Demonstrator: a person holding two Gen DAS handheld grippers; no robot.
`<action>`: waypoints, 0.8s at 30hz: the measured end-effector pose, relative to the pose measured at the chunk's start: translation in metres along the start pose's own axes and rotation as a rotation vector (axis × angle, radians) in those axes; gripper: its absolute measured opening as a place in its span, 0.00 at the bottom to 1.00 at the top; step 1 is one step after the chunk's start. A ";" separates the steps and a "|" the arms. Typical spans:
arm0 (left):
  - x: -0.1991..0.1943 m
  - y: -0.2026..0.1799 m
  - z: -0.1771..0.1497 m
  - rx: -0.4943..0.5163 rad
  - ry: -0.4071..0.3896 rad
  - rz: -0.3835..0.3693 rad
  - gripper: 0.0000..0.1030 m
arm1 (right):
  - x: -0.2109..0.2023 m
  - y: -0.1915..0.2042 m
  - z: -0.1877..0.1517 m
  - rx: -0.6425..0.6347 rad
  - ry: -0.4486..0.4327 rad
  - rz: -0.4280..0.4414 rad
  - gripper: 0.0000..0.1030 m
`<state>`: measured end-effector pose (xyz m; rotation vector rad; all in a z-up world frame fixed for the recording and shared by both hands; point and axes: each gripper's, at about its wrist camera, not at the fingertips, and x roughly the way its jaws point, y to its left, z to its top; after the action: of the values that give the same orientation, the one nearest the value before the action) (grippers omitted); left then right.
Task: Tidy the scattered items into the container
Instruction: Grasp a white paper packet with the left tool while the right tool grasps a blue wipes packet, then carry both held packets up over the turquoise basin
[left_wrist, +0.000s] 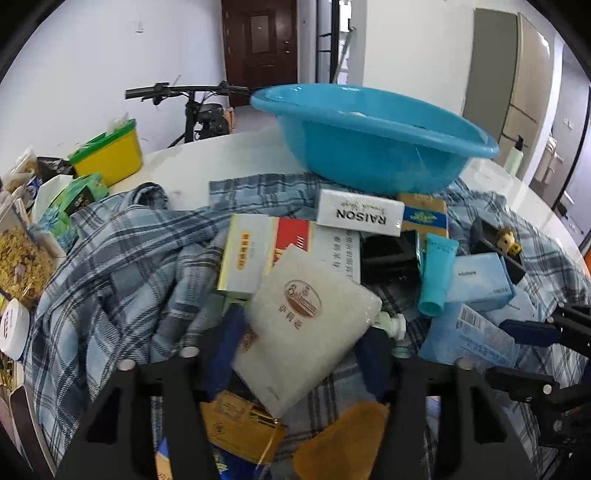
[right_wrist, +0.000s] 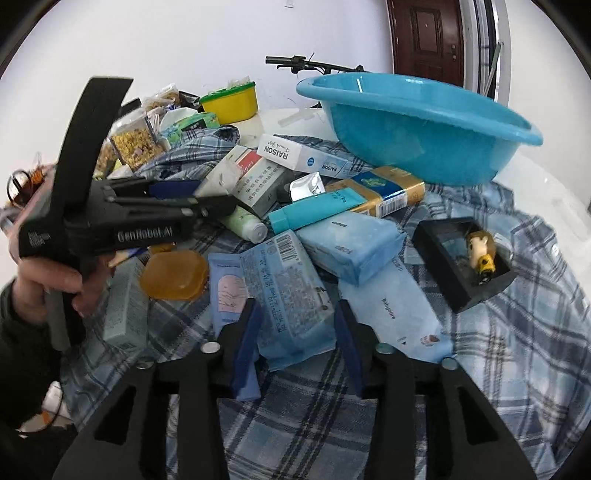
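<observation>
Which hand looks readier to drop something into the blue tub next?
Left. The left gripper holds the white packet between its fingers, raised off the pile, with the blue tub straight ahead. The right gripper merely straddles a pale blue packet lying flat.

Even, cool daylight fills both of your wrist views, with only faint shadows beneath the blue basin. Around that basin, fisheye distortion bows the walls and door, and black vignetting clips the corners. Your near gripper frames blur softly; the basin's rim shows mild glare.
</observation>
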<state>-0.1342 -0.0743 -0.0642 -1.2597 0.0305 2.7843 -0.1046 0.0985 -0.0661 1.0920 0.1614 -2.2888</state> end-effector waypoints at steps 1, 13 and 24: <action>-0.002 0.003 0.000 -0.013 -0.003 -0.010 0.48 | -0.001 0.001 0.000 -0.003 -0.004 -0.001 0.34; -0.040 0.006 -0.002 -0.074 -0.057 -0.073 0.17 | -0.029 0.002 0.003 0.007 -0.089 -0.009 0.32; -0.083 -0.018 -0.003 -0.067 -0.168 -0.115 0.14 | -0.064 -0.008 0.009 0.041 -0.228 -0.128 0.32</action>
<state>-0.0760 -0.0623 -0.0040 -1.0017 -0.1422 2.8011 -0.0838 0.1314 -0.0134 0.8538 0.0966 -2.5207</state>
